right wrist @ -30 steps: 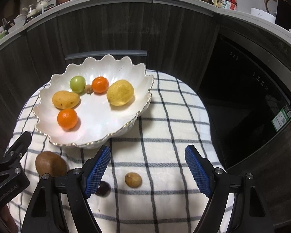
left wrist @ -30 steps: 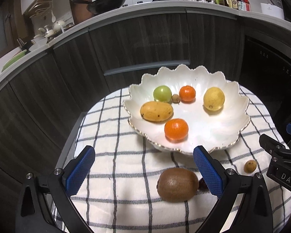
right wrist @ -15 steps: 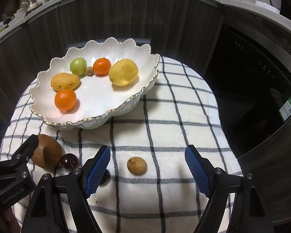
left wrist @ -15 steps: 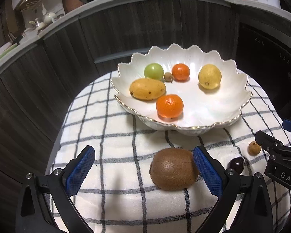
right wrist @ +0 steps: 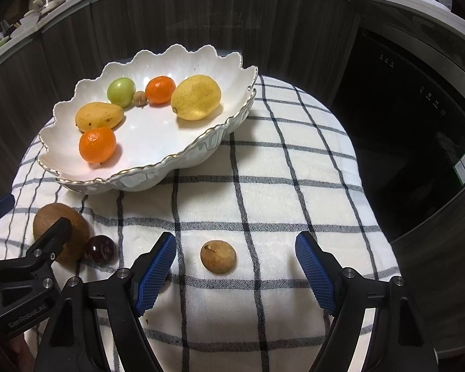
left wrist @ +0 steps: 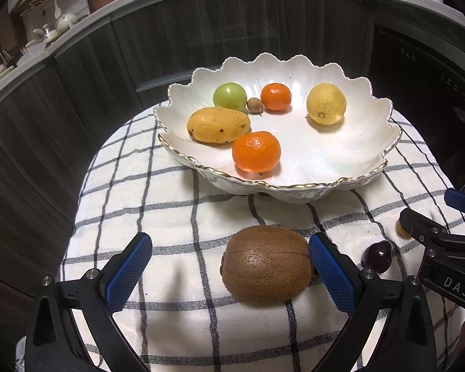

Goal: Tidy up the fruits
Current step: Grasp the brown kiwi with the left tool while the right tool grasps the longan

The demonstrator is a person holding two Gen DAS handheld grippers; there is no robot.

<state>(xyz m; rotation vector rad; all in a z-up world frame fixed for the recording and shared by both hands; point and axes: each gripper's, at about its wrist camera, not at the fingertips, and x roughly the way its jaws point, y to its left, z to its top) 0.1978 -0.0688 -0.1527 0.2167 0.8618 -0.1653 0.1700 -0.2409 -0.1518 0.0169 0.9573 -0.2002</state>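
A white scalloped bowl (left wrist: 341, 183) (right wrist: 183, 158) on the checked cloth holds a mango (left wrist: 218, 125), two oranges (left wrist: 256, 152), a green fruit (left wrist: 230, 96), a lemon (left wrist: 326, 103) and a small brown fruit. A kiwi (left wrist: 266, 263) (right wrist: 74, 220) lies on the cloth between my left gripper's (left wrist: 229, 274) open fingers, close to the right pad. A dark cherry (left wrist: 377, 255) (right wrist: 101, 248) lies right of it. A small brown longan (right wrist: 218, 256) lies between my right gripper's (right wrist: 235, 274) open fingers. Both grippers are empty.
The small table under the checked cloth (right wrist: 279, 186) stands before dark kitchen cabinets (left wrist: 201, 37). A dark oven front (right wrist: 403, 117) is to the right. A worktop with pans and bottles runs along the back.
Both grippers have moved forward and down. The kiwi now sits between the left fingers and the longan between the right fingers. No fruit has moved.
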